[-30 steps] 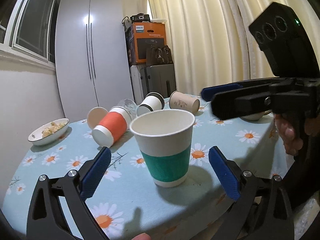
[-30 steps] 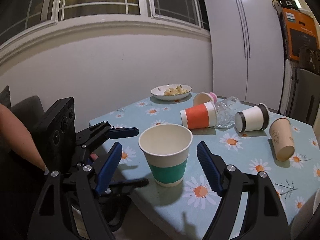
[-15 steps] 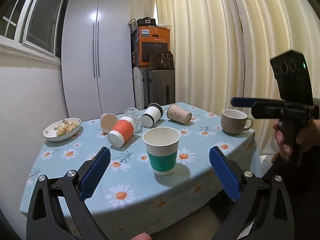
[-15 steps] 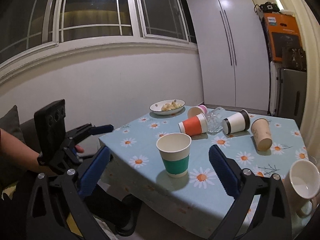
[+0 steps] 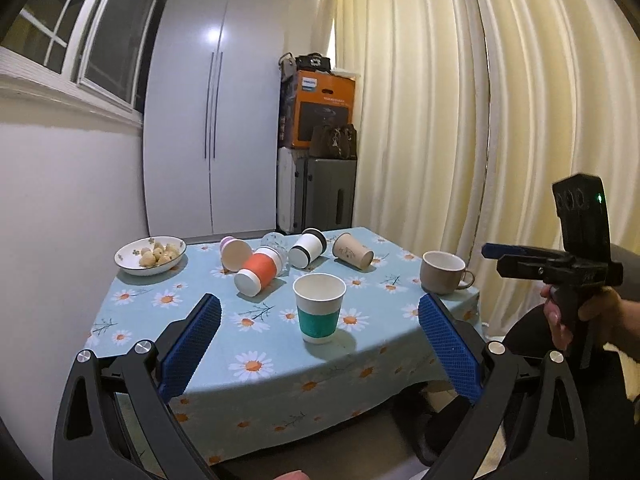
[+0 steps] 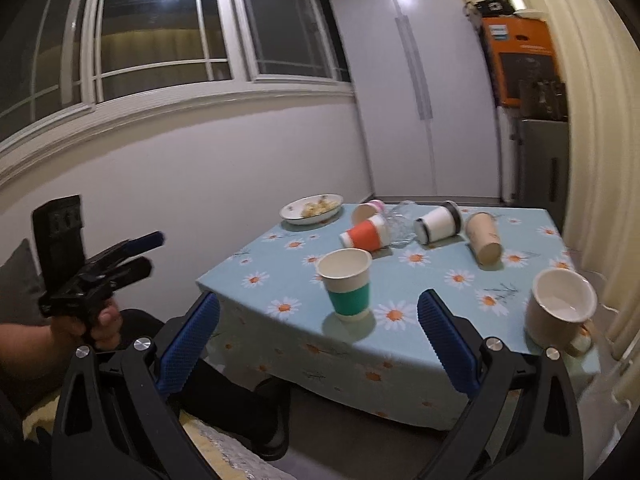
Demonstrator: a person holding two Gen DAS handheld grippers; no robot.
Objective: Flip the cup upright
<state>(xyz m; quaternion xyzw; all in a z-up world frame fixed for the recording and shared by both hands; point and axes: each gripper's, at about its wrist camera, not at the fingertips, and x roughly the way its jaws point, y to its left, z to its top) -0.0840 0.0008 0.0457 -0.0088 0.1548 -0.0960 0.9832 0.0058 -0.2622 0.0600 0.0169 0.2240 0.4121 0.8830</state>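
Green-banded paper cup point(image 5: 319, 307) upright, mouth up, near the front edge of the daisy-print table point(image 5: 208, 344), nothing touching it. Behind it, lying on their sides in a loose cluster: orange cup point(image 5: 258, 272), pink cup point(image 5: 233, 251), clear glass point(image 5: 276, 243), white cup with black rim point(image 5: 307, 248), tan cup point(image 5: 353, 252). Upright mug point(image 5: 441, 271) at the table's right corner; bowl of food point(image 5: 151, 255) at the back left. Left gripper point(image 5: 319, 350) spread wide, holding nothing, well back from the table. Right gripper point(image 6: 319, 348) likewise spread wide and empty, off the table's edge.
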